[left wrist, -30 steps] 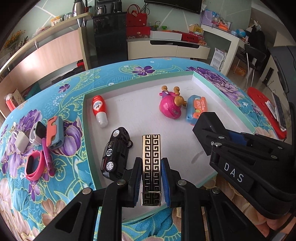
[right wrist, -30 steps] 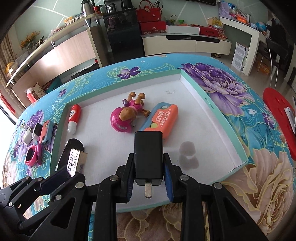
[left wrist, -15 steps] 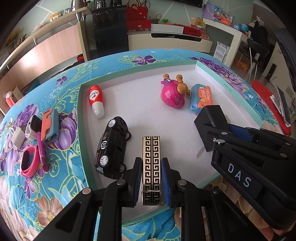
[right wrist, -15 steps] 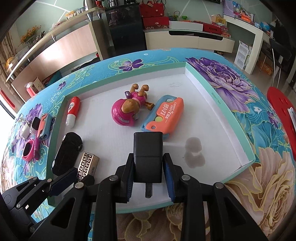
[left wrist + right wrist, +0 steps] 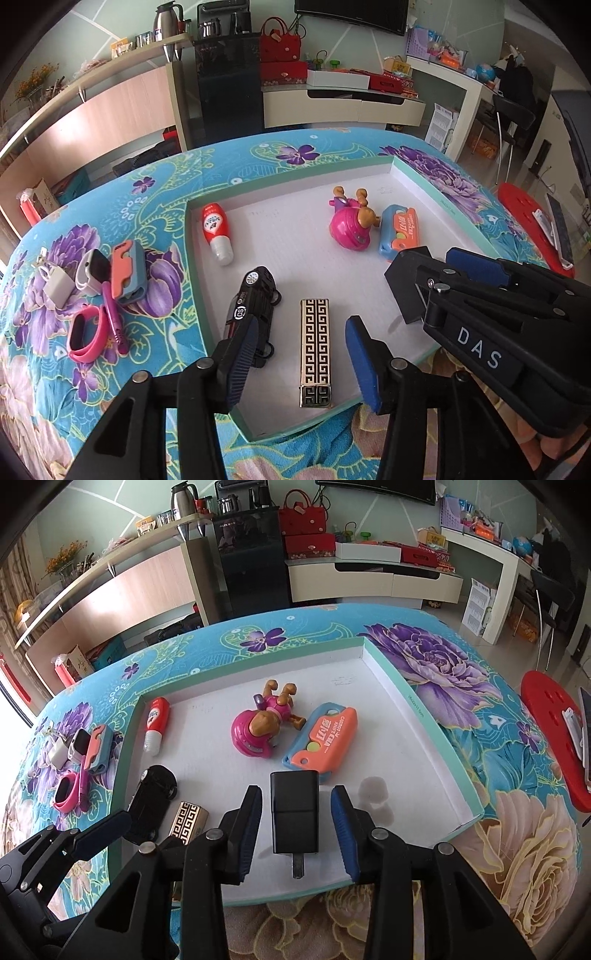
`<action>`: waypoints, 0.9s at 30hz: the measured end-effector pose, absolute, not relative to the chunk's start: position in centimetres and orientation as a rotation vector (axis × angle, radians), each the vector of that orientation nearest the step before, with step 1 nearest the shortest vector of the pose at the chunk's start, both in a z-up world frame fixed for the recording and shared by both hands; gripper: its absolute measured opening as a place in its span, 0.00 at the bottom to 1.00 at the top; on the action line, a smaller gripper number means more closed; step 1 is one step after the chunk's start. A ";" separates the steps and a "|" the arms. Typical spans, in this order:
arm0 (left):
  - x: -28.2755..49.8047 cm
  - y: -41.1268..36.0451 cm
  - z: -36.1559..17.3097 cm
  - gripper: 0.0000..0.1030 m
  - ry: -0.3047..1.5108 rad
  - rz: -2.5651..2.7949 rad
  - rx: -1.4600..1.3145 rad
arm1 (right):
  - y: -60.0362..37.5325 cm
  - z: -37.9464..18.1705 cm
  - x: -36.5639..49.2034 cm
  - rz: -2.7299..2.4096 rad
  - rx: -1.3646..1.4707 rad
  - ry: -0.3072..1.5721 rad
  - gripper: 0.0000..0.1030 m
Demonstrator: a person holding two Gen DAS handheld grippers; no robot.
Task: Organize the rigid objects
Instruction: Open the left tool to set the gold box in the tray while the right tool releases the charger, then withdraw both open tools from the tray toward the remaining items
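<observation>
A shallow white tray with a teal rim lies on the flowered cloth. A gold-and-black patterned bar lies in the tray between the open jaws of my left gripper. A black charger plug lies in the tray between the open jaws of my right gripper. Also in the tray are a black toy car, a red-and-white bottle, a pink dog toy and an orange-and-blue case.
Left of the tray on the cloth lie a white adapter, a smartwatch, an orange-and-blue holder and a pink wristband. A red stool stands to the right. Cabinets and shelves stand behind the table.
Both grippers have opened. The left let go of the patterned bar and the right let go of the black plug; both objects now lie in the tray. Both grippers have drawn back slightly.
</observation>
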State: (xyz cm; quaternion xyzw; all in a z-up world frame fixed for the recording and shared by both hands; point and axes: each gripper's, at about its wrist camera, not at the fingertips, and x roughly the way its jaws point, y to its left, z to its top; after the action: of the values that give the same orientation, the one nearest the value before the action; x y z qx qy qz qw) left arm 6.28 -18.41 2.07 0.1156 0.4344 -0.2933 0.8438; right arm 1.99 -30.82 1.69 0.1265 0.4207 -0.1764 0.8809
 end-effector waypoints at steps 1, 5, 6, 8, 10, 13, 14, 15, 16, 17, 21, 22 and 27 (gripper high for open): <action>6.3 -18.2 2.3 0.53 0.913 -0.615 0.240 | -30.7 1.9 2.0 -0.365 0.260 0.869 0.42; 6.8 -17.0 3.2 0.54 0.892 -0.591 0.210 | -30.5 2.4 1.9 -0.364 0.248 0.848 0.42; 7.0 -16.6 3.4 0.56 0.887 -0.580 0.202 | -30.5 2.5 1.8 -0.360 0.252 0.841 0.42; 7.4 -15.9 3.5 0.57 0.882 -0.552 0.191 | -30.5 2.7 1.7 -0.349 0.265 0.830 0.42; 7.9 -15.1 3.5 0.57 0.882 -0.520 0.181 | -30.5 2.5 1.9 -0.343 0.267 0.838 0.42; 8.8 -13.8 3.4 0.57 0.887 -0.475 0.160 | -30.1 2.1 2.3 -0.342 0.252 0.857 0.42; 9.1 -13.3 3.4 0.58 0.889 -0.458 0.151 | -30.0 2.0 2.4 -0.338 0.252 0.858 0.42; 9.4 -12.8 3.3 0.62 0.890 -0.438 0.143 | -29.9 2.0 2.5 -0.335 0.254 0.859 0.42; 9.7 -12.4 3.2 0.64 0.892 -0.414 0.138 | -29.8 1.9 2.6 -0.330 0.257 0.862 0.42; 10.0 -11.9 3.0 0.66 0.894 -0.386 0.137 | -29.6 1.9 2.7 -0.321 0.255 0.864 0.43; 11.2 -9.7 2.2 0.67 0.914 -0.286 0.128 | -28.5 1.7 3.3 -0.295 0.234 0.864 0.49; 11.5 -9.2 2.1 0.67 0.921 -0.268 0.120 | -28.3 1.7 3.5 -0.286 0.234 0.863 0.49; 12.3 -7.2 1.5 0.69 0.931 -0.188 0.105 | -27.0 1.6 4.1 -0.265 0.216 0.851 0.49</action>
State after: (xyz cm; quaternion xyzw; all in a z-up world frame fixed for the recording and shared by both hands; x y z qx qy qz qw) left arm 12.33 -7.15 1.53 0.0503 0.4478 -0.0904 0.8881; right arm 4.07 -27.03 1.65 0.1041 0.4106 -0.1278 0.8968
